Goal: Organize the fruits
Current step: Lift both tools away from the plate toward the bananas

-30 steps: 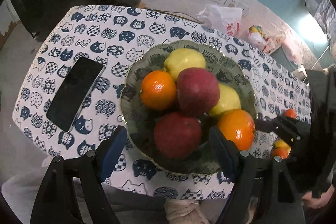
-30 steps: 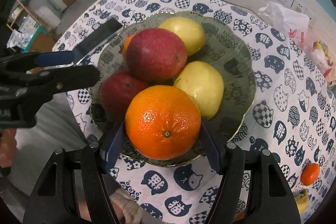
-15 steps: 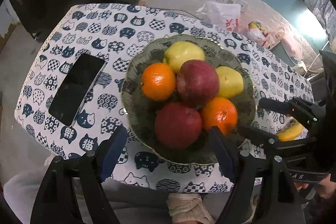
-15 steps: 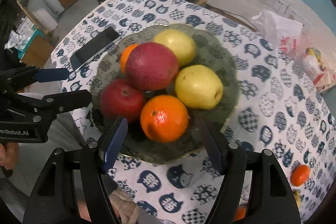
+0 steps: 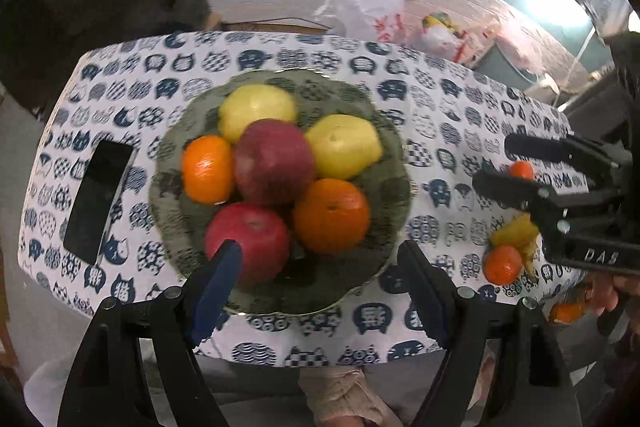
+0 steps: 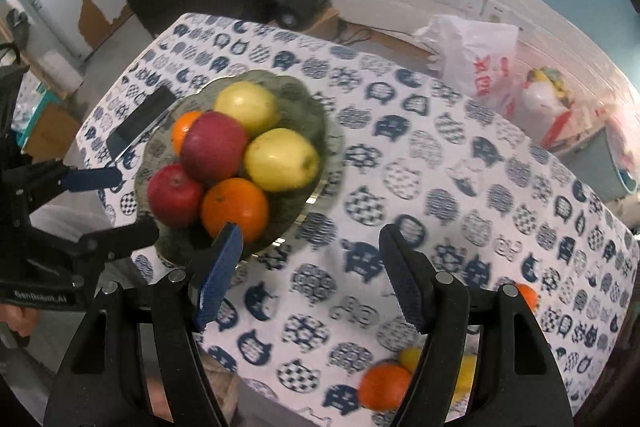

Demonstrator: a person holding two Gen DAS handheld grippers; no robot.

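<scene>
A: Where does your fruit sit?

B: Six pieces fill the green scalloped ceramic plate (image 5: 384, 131) on the cat-print tablecloth (image 6: 440, 187): two red apples, two yellow ones, two oranges. Your left gripper (image 5: 320, 283) hangs over its near rim, fingers spread and holding nothing.

A: And around it?

B: A black phone (image 5: 96, 199) lies left of the plate. Your right gripper (image 6: 308, 267), fingers likewise apart and empty, is over bare cloth, with a small loose orange (image 6: 382, 387) and something yellow near its right finger

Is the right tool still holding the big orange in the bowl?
Apart. The right wrist view shows the right tool open over bare tablecloth, beside the orange in the bowl.
</scene>
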